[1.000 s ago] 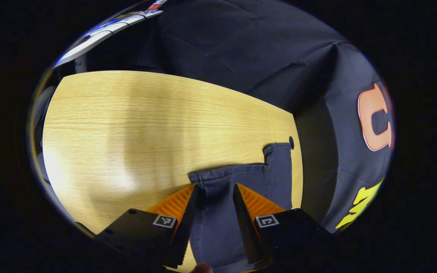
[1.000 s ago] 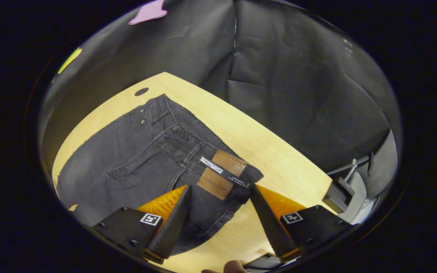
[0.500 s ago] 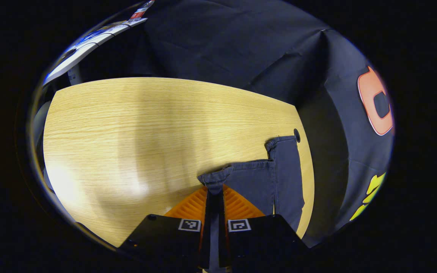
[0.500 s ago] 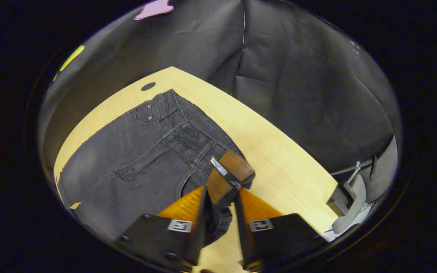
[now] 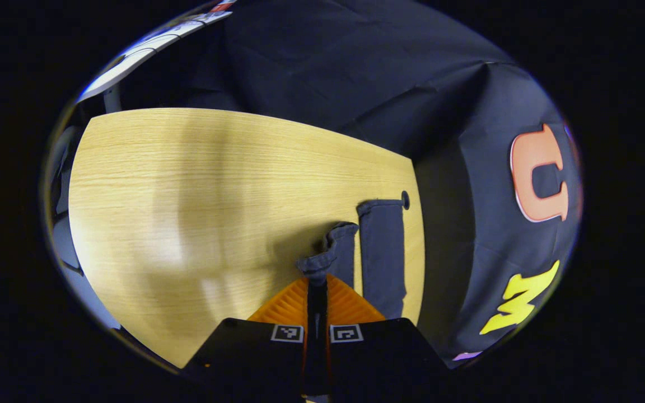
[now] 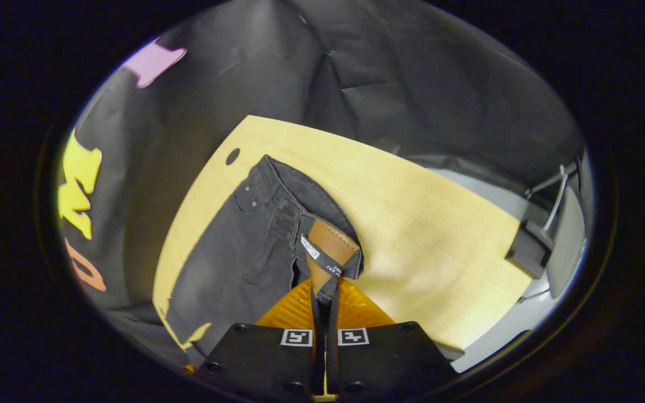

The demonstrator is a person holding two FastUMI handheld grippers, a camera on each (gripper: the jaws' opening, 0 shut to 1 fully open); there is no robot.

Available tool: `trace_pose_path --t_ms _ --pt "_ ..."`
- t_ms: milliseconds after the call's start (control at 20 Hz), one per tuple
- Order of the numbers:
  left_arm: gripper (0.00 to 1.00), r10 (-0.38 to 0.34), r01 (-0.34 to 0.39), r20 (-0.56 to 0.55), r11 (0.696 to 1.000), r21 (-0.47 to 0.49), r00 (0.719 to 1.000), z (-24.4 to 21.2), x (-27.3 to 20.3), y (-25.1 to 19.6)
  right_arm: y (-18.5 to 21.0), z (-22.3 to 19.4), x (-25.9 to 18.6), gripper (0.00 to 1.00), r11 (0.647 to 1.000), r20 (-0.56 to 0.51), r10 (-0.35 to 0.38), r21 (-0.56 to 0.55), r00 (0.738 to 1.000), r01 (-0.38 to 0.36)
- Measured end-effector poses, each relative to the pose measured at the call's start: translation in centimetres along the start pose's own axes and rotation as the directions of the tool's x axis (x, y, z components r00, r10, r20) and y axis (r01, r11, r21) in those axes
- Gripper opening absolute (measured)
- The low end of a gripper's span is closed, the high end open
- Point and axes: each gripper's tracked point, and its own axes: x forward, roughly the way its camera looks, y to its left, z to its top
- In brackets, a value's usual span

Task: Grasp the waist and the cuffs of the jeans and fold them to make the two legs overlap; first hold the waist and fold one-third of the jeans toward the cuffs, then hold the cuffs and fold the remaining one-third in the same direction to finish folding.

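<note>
Jeans: dark grey denim jeans on the light wooden table.
Left gripper: clamped on 1 cuff (lifted).
Right gripper: pinching the waistband at the brown leather patch.

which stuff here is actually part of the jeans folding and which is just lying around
Part of the job:
- jeans, waist corner with leather patch lifted
- near cuff, lifted; far cuff flat
- left gripper, shut on the near cuff
- right gripper, shut on the waist

Just lying about:
- wooden table
- grey stand beyond the table's edge
</note>
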Motion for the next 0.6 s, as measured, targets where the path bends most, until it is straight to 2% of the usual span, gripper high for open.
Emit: trace_pose_path --t_ms 50,100,300,450,600 --pt "0.03 -0.019 0.019 0.002 0.999 -0.028 1.000 0.3 -0.7 -0.6 0.7 0.0 -0.8 0.05 1.000 -0.012 0.020 -0.008 1.000 -0.020" --pt "0.03 -0.032 0.032 0.002 0.998 -0.052 0.999 0.6 -1.4 -1.1 1.4 0.1 -1.6 0.02 0.999 -0.020 0.043 -0.019 0.999 -0.043" --pt "0.03 -0.039 0.036 -0.017 0.986 -0.162 0.999 1.2 -2.6 -2.3 4.5 0.6 -4.4 0.02 0.992 -0.046 0.124 0.013 0.991 -0.123" --pt "0.03 -0.024 0.015 -0.031 0.963 -0.269 0.999 2.5 -1.9 -3.3 6.1 1.9 -4.1 0.02 0.980 -0.076 0.172 0.112 0.982 -0.163" --pt "0.04 -0.011 0.000 -0.038 0.962 -0.274 0.999 3.7 -0.4 -5.0 7.9 4.0 -2.9 0.02 0.957 -0.113 0.203 0.231 0.973 -0.173"
